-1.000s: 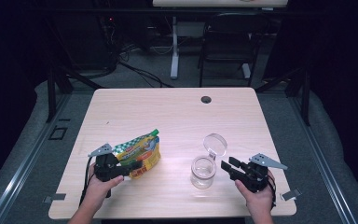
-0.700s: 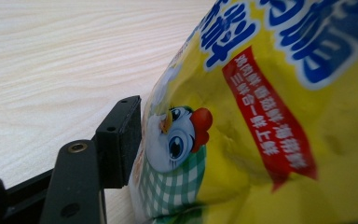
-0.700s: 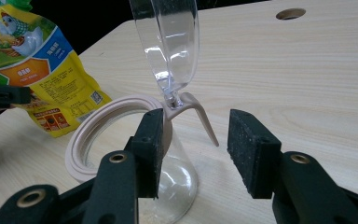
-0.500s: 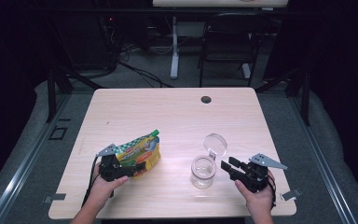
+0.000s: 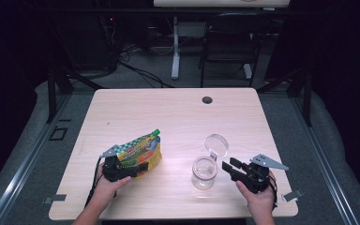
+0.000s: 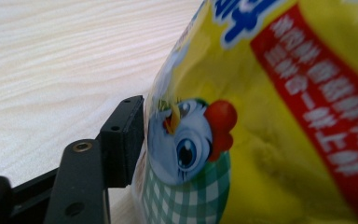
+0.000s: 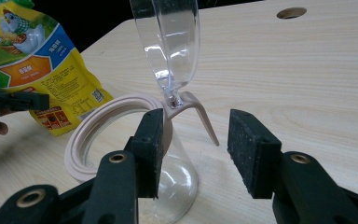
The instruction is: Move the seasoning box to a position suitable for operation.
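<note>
Left gripper (image 5: 130,169) fingers clamped on yellow pouch (image 5: 139,153), pouch tilted on worktop (image 5: 168,117) front left. Right gripper (image 5: 230,169) fingers spread wide, empty, just beside glass jar (image 5: 203,172), lid (image 5: 216,145) flipped up.

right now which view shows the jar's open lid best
The right gripper view: the jar sits close, its clear lid hinged upright beside the open right gripper. The high view shows jar and lid small. The left gripper view has the snack bag instead.
</note>
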Tool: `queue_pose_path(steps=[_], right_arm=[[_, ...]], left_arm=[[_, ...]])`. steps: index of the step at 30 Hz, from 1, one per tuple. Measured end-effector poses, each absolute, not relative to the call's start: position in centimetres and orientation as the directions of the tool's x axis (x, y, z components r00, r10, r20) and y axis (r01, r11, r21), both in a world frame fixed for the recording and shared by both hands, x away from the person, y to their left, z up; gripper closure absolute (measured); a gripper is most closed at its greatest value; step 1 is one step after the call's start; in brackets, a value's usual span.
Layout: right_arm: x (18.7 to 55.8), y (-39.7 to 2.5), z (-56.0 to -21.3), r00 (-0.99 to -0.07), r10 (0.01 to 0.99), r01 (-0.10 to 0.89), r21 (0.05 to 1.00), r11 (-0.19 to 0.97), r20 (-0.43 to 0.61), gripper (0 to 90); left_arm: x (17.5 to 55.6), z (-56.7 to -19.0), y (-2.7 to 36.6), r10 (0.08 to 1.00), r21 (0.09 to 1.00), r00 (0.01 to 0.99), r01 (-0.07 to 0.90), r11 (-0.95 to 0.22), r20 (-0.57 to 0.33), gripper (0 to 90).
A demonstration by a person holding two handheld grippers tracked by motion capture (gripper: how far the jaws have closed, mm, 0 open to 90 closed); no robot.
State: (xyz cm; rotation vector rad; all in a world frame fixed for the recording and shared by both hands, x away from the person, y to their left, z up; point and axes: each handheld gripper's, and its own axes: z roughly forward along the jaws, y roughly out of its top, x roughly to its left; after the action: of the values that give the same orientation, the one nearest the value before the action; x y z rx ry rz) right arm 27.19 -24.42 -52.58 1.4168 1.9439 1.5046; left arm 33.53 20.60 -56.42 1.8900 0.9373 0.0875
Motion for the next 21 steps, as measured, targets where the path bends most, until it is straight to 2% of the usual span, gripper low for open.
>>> queue_pose_path(steps=[3,11,21], right_arm=[[27.2,-24.4,-52.6,-0.466,0.829,0.509,0.860,-0.034,0.309,55.8],[27.2,-24.4,-52.6,-0.467,0.830,0.511,0.859,-0.030,0.307,55.8],[27.1,-24.4,-52.7,-0.459,0.831,0.512,0.858,-0.041,0.315,55.7]], left_arm=[[33.5,-56.8,20.4,0.647,0.791,0.703,0.559,-0.247,-0.295,44.3],[33.6,-57.8,20.3,0.655,0.777,0.695,0.574,-0.258,-0.296,49.9],[33.6,-57.7,20.4,0.642,0.799,0.708,0.551,-0.242,-0.294,50.7]])
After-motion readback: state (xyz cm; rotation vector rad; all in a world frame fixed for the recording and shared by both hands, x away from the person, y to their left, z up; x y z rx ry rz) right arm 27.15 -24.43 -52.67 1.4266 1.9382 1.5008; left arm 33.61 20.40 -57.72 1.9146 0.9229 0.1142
